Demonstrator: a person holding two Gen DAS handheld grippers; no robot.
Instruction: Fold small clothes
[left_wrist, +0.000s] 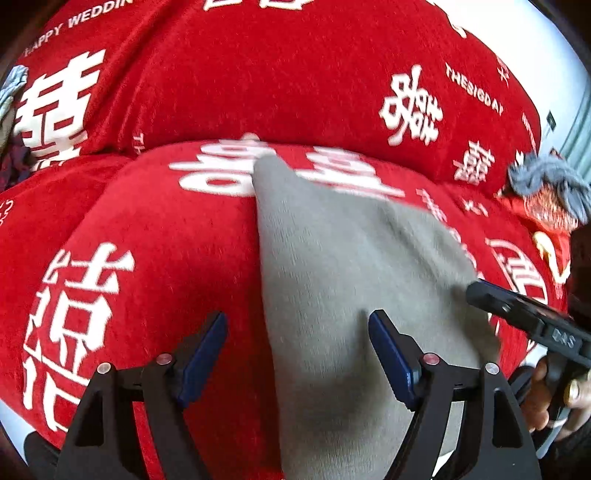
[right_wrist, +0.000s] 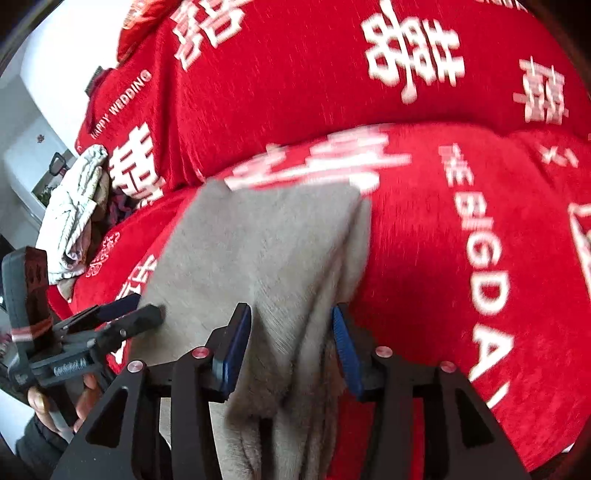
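A grey garment lies on the red printed sofa cover. My left gripper is open above the garment's left edge, with nothing between its blue pads. My right gripper is open, and a fold of the grey garment runs up between its jaws without being pinched. The right gripper also shows at the right of the left wrist view. The left gripper shows at the lower left of the right wrist view.
A grey knit item lies at the right on the sofa. A crumpled white and patterned cloth pile lies at the sofa's left end. The red backrest rises behind the seat.
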